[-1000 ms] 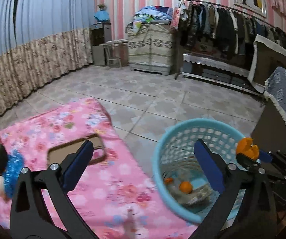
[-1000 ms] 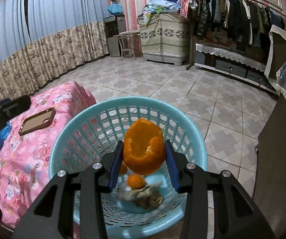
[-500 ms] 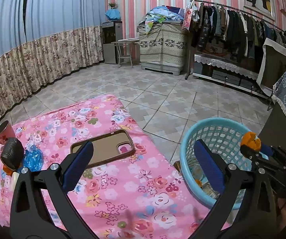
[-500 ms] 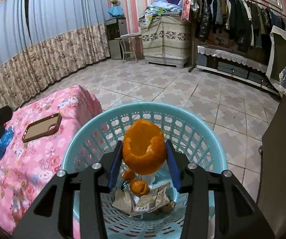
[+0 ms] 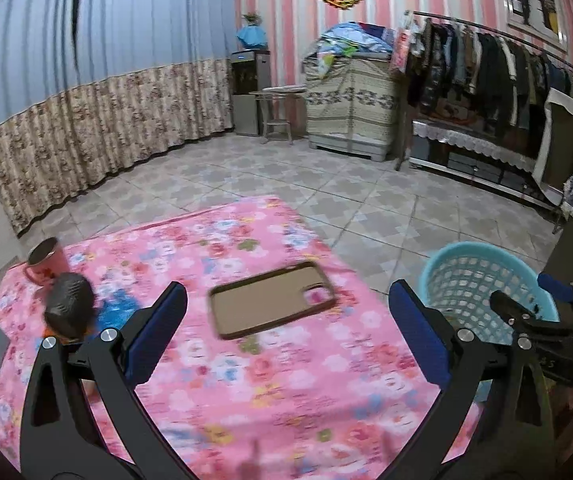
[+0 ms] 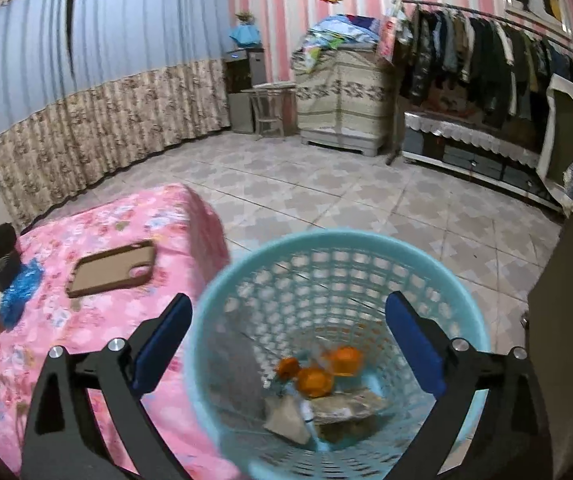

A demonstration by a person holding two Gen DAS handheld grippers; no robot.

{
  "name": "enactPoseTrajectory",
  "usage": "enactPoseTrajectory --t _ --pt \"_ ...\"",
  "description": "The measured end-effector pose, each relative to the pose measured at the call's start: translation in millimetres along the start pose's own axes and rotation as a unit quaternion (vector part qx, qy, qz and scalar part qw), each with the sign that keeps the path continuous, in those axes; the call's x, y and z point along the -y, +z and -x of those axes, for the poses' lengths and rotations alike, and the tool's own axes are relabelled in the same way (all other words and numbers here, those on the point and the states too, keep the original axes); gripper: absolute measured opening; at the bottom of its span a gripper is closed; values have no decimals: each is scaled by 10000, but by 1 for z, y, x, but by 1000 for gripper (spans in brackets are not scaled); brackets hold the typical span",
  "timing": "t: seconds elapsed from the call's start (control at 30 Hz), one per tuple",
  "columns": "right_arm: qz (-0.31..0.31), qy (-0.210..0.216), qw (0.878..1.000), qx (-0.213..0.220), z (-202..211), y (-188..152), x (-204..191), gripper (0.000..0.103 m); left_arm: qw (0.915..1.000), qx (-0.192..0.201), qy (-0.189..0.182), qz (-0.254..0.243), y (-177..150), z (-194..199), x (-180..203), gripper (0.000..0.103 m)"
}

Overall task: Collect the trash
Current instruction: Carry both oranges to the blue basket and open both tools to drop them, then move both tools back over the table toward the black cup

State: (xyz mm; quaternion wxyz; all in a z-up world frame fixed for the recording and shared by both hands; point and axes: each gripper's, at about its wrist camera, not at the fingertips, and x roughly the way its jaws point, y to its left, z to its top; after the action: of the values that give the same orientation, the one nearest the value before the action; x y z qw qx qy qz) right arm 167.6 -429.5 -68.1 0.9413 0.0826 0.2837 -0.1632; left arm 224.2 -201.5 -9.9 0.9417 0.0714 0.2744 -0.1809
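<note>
Orange peel (image 6: 342,360) lies in the basket (image 6: 462,272); right gripper (image 6: 288,344), fingers just opened wide, holds nothing; left gripper (image 5: 286,332) gapes empty; next, approach the blue wrapper (image 5: 116,310) low and squarely.

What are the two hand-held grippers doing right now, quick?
Left hand-held gripper: open, holding nothing, above the pink table.
Right hand-held gripper: jaws just opened, nothing between them, above the basket.

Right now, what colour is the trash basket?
Light blue basket, clearest in the right wrist view.
</note>
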Motion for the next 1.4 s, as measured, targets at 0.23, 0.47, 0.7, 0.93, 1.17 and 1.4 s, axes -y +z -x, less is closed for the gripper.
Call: enactPoseTrajectory --t 0.23,0.47,0.7,0.93,1.17,1.4 --pt "234 492 9984 117 1 10 -66 95 9976 -33 601 339 -6 11 -85 98" --pt "572 902 9942 82 -8 16 -129 95 9889 -209 1265 755 -13 5 -175 97" --pt "727 1001 9922 -148 -26 12 -165 95 9853 -572 1370 849 -23 -23 -227 97" --pt "842 985 9909 -355 -46 3 -188 95 9815 -953 1271 1072 -34 -66 -253 97" --pt "859 909 9908 -510 -58 -5 -189 95 9815 -1238 979 1084 -39 -99 -254 74" --pt "830 964 9899 -622 -61 -10 -190 95 9807 -1298 1021 1046 -42 -101 -256 62"
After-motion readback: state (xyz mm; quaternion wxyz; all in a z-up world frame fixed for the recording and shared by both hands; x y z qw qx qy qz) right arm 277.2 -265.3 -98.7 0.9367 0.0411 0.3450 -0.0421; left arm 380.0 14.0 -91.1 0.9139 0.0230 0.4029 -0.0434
